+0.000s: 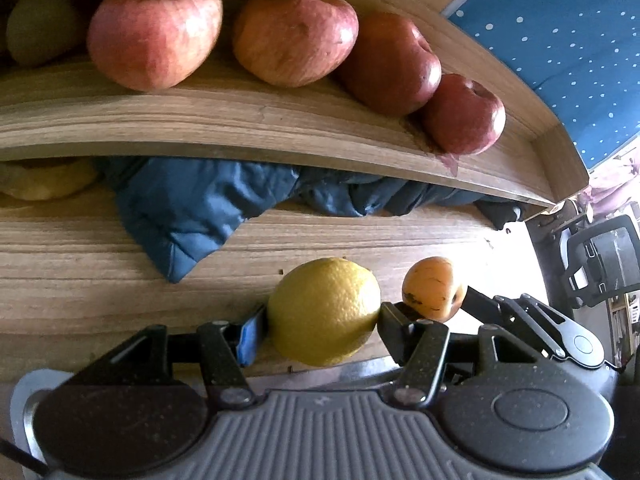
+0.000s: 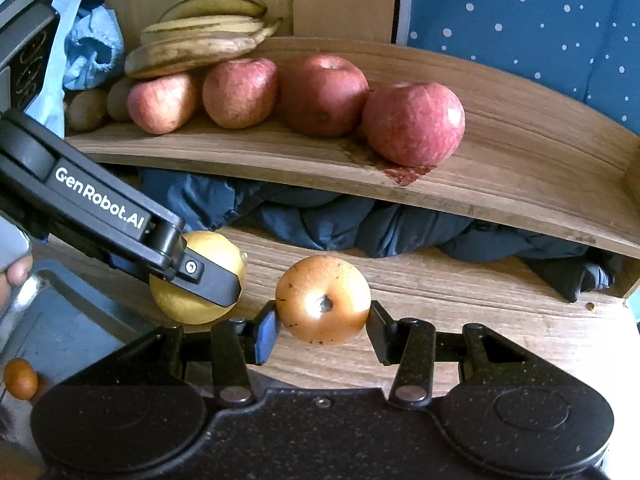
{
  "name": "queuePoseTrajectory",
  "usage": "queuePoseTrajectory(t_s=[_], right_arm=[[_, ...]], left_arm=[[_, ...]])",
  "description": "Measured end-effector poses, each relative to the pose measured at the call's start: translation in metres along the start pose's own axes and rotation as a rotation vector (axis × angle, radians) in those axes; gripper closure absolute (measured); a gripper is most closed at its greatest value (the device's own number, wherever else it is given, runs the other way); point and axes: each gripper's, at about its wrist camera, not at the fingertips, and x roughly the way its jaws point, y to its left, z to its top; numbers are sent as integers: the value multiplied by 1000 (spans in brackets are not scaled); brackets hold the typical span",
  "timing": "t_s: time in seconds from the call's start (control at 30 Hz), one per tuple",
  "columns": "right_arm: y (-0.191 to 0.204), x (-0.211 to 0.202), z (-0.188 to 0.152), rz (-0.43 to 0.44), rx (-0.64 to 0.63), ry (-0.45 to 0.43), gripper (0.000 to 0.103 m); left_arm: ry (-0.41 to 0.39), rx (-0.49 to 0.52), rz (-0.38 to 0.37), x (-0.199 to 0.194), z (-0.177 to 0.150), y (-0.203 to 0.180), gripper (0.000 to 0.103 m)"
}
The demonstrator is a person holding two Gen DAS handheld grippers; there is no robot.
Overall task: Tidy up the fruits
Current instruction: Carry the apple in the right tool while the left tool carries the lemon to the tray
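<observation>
My left gripper [image 1: 323, 318] is shut on a yellow lemon [image 1: 324, 312], held above the lower wooden board [image 1: 80, 264]. Just to its right, my right gripper [image 2: 323, 322] is shut on a small orange fruit [image 2: 323, 300]. That orange fruit [image 1: 434, 288] also shows in the left wrist view, and the lemon [image 2: 192, 304] with the left gripper's black finger across it shows in the right wrist view. On the upper wooden shelf [image 2: 520, 168] stand several red apples [image 2: 414, 122] in a row, with bananas [image 2: 200, 40] and kiwis [image 2: 86, 110] at the left end.
A dark blue padded cloth [image 2: 320, 220] is stuffed between shelf and lower board. A metal tray [image 2: 52, 316] lies at lower left, with another orange fruit [image 2: 20, 378] near it. A blue dotted wall [image 2: 540, 20] rises behind. A fingertip [image 2: 18, 270] shows at the left edge.
</observation>
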Motion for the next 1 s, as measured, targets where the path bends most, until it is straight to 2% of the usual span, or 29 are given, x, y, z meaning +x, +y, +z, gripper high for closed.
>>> queuePoseTrajectory(t_s=[0.6,1.0], right_arm=[[16,-38,-13,8,2,-46,55],[34,-53,-19,69,-30,-61,55]], left_arm=[[-61,-24,11,-35,-25,11,39],[-88,-73,40,-57,-43,25,39]])
